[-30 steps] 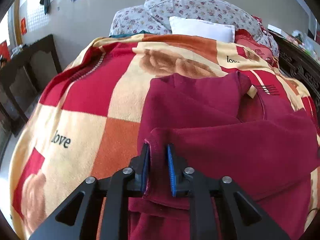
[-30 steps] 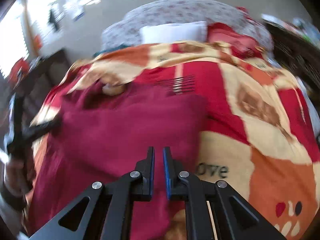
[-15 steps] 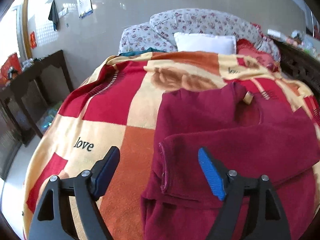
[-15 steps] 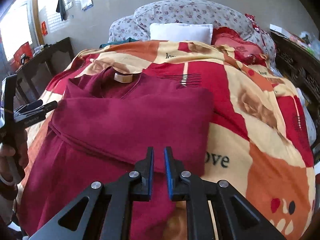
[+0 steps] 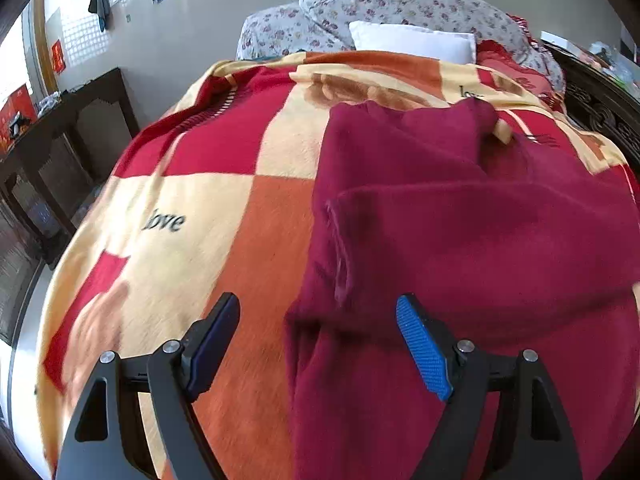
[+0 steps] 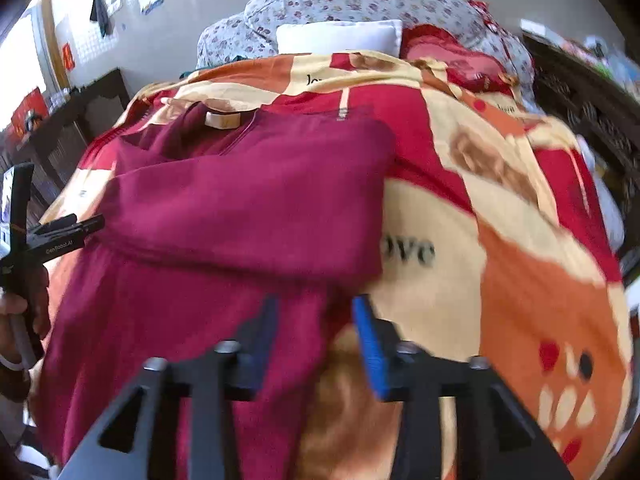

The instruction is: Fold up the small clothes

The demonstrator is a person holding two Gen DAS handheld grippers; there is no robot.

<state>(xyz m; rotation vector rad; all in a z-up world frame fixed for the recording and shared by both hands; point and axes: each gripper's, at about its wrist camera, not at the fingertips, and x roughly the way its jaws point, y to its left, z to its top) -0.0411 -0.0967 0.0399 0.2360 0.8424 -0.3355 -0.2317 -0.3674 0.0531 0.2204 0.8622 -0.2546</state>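
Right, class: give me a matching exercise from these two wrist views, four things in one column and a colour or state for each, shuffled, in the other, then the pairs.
Things:
1. garment
2. pillow
3. left gripper
4. blanket

Colour or state:
A. plain white
B. open, holding nothing
C. dark red, sleeve folded across the body
D. red, orange and cream checks with the word "love"

Pairs: 1-C, 2-A, 3-B, 4-D

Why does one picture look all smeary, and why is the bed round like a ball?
Right wrist view: motion blur smears the right gripper, the maroon top and the blanket. Left wrist view: sharper, though the blanket's left side is slightly blurred. Both views: the fisheye lens bulges the bed and darkens the corners; daylight glares at the far left.
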